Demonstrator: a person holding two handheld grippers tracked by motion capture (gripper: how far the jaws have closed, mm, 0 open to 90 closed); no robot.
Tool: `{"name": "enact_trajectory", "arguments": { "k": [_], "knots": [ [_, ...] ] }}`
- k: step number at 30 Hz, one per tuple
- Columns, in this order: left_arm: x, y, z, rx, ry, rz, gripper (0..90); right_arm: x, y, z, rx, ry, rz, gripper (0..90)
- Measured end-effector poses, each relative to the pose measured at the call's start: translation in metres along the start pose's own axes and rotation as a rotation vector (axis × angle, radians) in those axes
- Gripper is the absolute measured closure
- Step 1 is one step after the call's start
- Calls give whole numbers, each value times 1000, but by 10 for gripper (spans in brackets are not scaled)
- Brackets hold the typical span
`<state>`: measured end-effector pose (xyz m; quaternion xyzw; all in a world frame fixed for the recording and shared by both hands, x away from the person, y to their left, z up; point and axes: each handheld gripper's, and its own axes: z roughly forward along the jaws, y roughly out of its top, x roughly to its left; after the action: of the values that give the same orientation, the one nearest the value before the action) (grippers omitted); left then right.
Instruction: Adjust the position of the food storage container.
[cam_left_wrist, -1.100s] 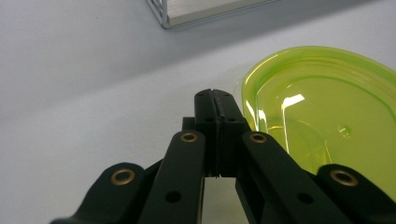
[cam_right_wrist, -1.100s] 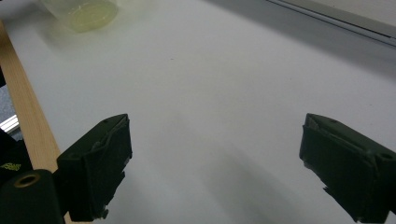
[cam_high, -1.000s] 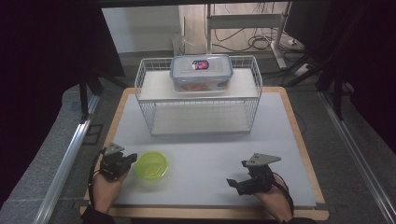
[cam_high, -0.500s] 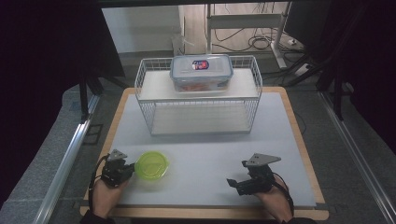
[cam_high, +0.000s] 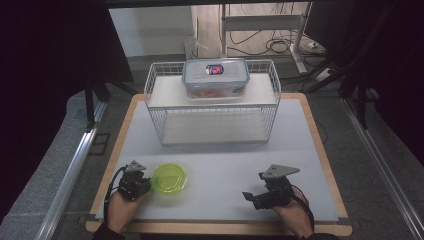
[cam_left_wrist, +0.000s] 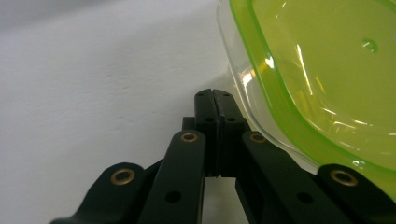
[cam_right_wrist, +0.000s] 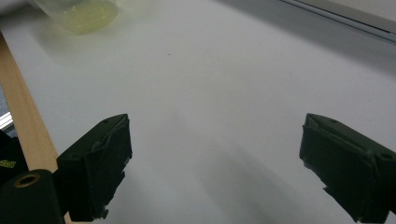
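The surface (cam_high: 220, 170) lies open between the green lid (cam_high: 169, 178) at near left and the right tongs (cam_high: 250, 196); the wire basket (cam_high: 212, 107) blocks the far middle.

The white table (cam_high: 220, 170) is evenly lit from above, while its surroundings are left dark. Glare is seen on the green lid (cam_left_wrist: 327, 79) beside the closed jaws. Beyond the open jaws, everything is blurred.

The green lid (cam_left_wrist: 327, 84) is cut off at the frame's edge, and the box's contents (cam_high: 215, 92) are perhaps food
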<state>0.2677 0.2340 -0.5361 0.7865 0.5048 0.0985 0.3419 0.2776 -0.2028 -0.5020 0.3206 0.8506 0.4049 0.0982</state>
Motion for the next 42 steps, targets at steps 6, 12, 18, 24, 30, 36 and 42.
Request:
{"name": "enact_trajectory", "arguments": {
  "k": [6,12,18,24,30,36,42],
  "knots": [
    [-11,5,8,2,-19,16,897,0,0,1,7,-2,-1,90],
    [-23,12,17,2,-39,40,897,0,-1,1,8,-3,-2,90],
    [-40,22,28,5,-50,78,897,-1,-1,2,12,-3,0,90],
    [-60,34,41,4,-68,113,897,-2,-1,1,14,-7,8,90],
    [-78,48,56,3,-98,158,897,-4,-1,1,17,-7,19,90],
    [-93,55,70,3,-119,192,897,-6,-2,0,18,-8,25,90],
    [-90,54,65,-10,-90,207,889,-7,-2,-1,19,-9,32,90]
  ]
}}
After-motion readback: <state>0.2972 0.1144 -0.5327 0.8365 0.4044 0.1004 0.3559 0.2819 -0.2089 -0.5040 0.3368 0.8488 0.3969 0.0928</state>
